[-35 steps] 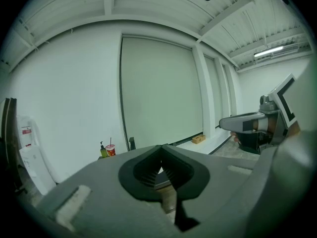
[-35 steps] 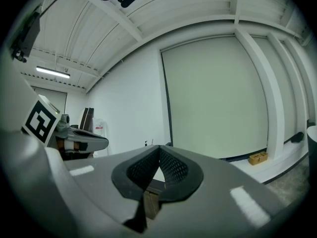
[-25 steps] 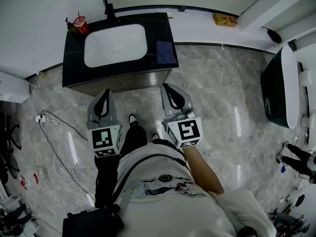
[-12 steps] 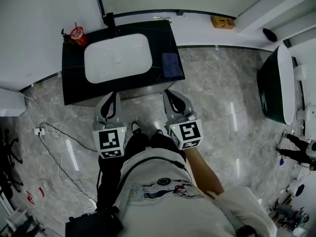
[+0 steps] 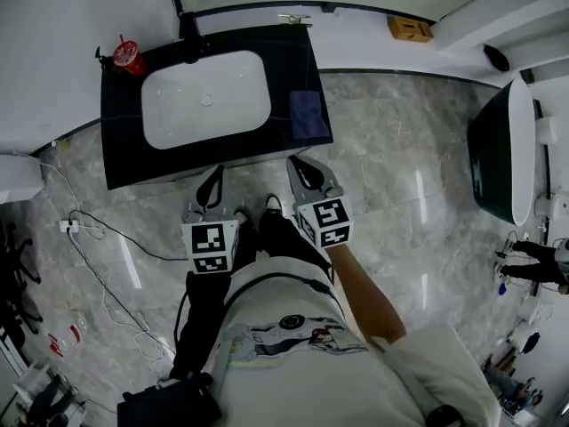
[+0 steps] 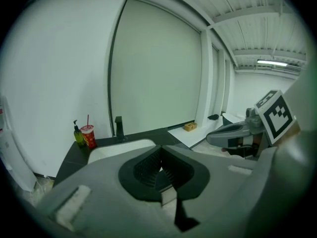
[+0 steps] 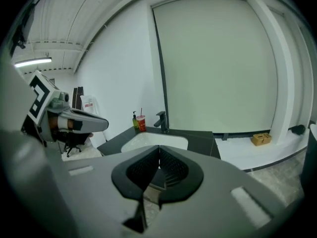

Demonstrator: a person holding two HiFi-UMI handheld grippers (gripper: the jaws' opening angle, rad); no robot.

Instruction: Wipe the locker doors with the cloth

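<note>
In the head view, the grey left gripper (image 5: pixel 213 178) and grey right gripper (image 5: pixel 299 165) sit side by side at frame centre, each with its jaws clenched together on nothing. The dark blue cloth (image 5: pixel 308 116) lies in the upper middle on the black vanity counter (image 5: pixel 124 123), just right of the white rectangular basin (image 5: pixel 204 100).

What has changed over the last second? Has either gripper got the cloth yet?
The person has moved in toward the vanity; its front edge now lies nearer the left gripper and right gripper, which have drawn closer together. Nothing was taken or let go: both are shut and empty. The blue cloth still lies on the counter right of the basin.
</note>
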